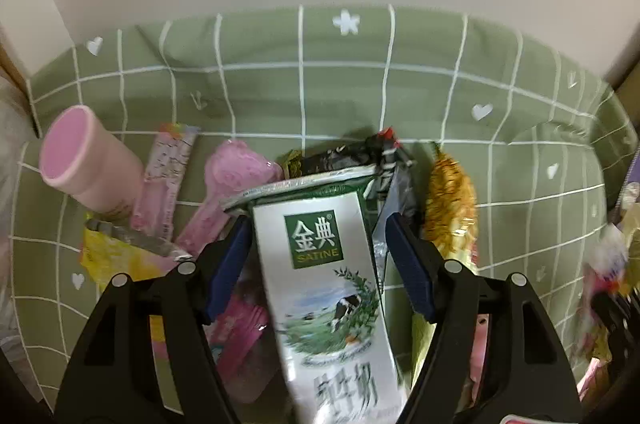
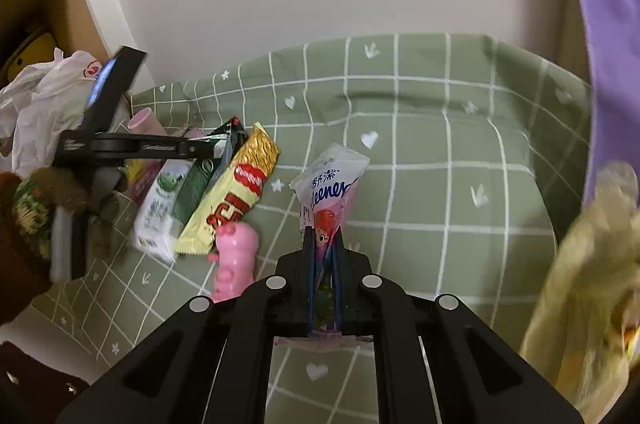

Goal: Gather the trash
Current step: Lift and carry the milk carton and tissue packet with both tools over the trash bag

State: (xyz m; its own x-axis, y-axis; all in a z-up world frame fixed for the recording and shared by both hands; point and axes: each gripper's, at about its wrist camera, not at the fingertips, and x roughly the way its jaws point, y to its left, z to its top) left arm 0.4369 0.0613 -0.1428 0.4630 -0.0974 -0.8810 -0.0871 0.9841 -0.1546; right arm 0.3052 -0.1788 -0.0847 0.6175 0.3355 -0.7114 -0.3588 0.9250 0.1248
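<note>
Left claw (image 1: 316, 248): spread wide around the milk box (image 1: 328, 288), pads not touching it.
Right claw (image 2: 323, 256): squeezing a tissue pack (image 2: 332, 183).
Only right view: white bag (image 2: 44, 103), left of the trash.
Nearby: pink cup (image 1: 84, 159), yellow wrapper (image 2: 232, 199), on green cloth (image 1: 440, 95).

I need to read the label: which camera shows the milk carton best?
The left wrist view: the milk carton fills the centre between the open jaws, label facing the camera. In the right wrist view it is small, far left, partly hidden.

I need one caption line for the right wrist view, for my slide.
Right gripper shut on a Kleenex tissue pack above the green checked cloth, snack wrappers lying to its left.
</note>
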